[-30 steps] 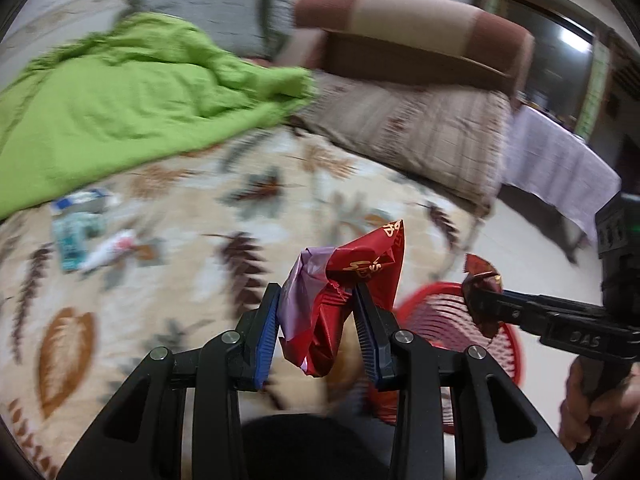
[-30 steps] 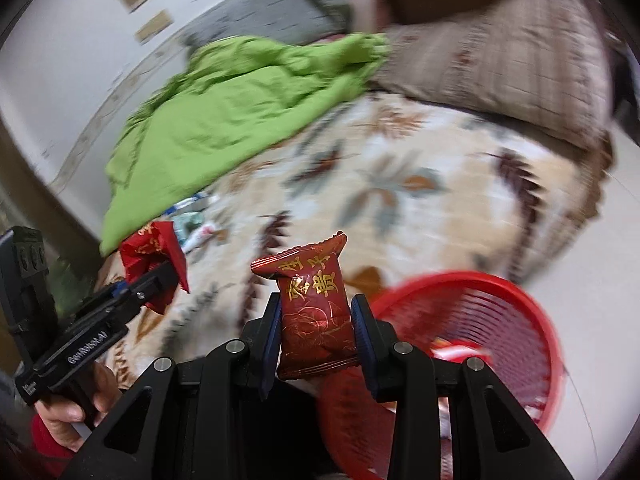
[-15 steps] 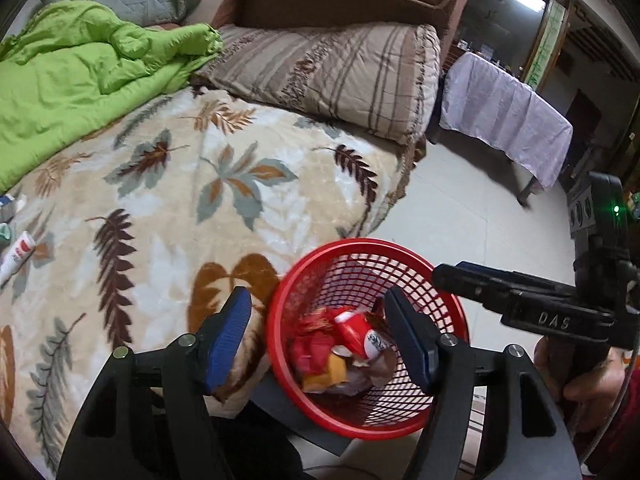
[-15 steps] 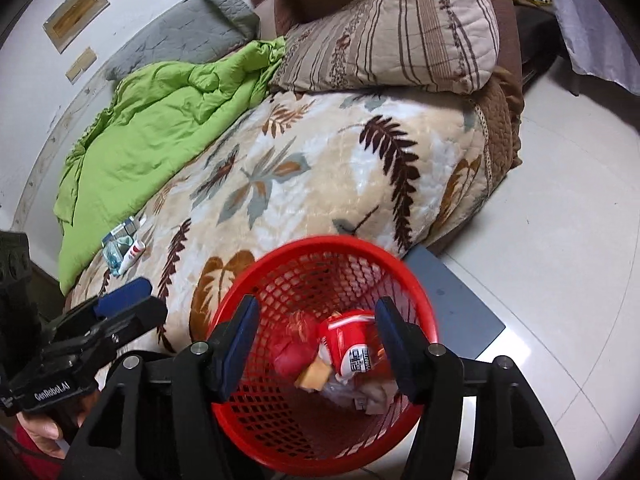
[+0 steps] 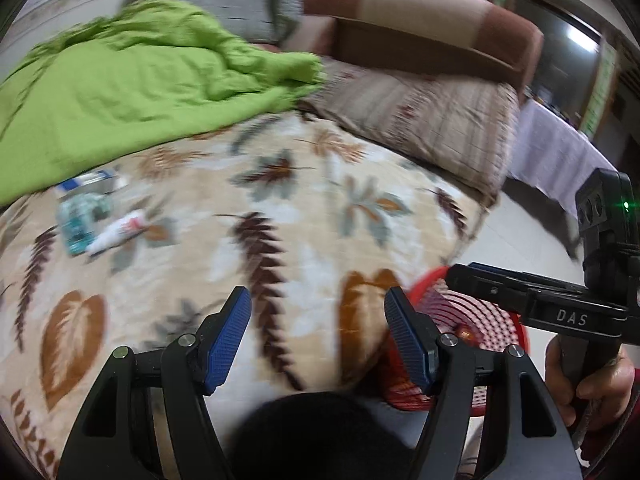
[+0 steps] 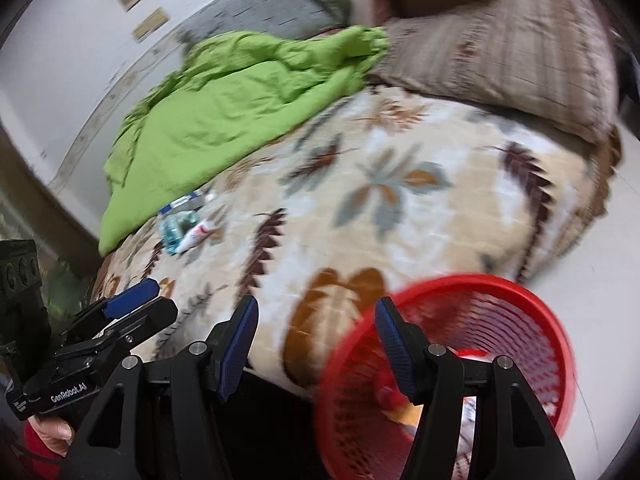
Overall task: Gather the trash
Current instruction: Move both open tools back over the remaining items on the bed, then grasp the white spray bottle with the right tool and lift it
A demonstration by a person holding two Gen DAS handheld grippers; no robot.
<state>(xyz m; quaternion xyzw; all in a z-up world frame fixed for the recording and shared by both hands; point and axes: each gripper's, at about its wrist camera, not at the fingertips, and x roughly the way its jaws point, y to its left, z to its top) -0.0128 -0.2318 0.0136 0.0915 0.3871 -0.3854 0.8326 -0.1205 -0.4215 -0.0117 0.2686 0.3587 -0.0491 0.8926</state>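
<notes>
Left wrist view: left gripper [image 5: 318, 336], its blue-padded jaws spread wide with nothing between them, aimed across the cream leaf-patterned blanket [image 5: 280, 216] that covers the bed. The remaining trash lies well ahead and to the left, near the edge of the crumpled lime-green quilt [image 5: 132, 84]: a teal crinkled packet [image 5: 78, 220], a white tube with red marking [image 5: 118, 232] just beside it, and a blue-and-white flat wrapper [image 5: 90, 182] a little farther back; motion blur makes their exact kind uncertain. At lower right stands the red plastic mesh basket [image 5: 496, 320], partly hidden by the right gripper [image 5: 472, 276], whose black body bears the white letters "DAS".

Right wrist view: right gripper [image 6: 316, 336], likewise parted and empty, positioned at the near rim of the same basket [image 6: 532, 300], in which discarded pieces are dimly visible. The left gripper [image 6: 136, 300] appears at lower left, its casing marked "GenRobot.AI".

Step in hand, as judged: both tools are unloaded beside the basket and face the bed, so a fresh pick-up is due. The next move calls for a long reach to the cluster near the quilt, one tool per item, closing low on thin, yielding material.
</notes>
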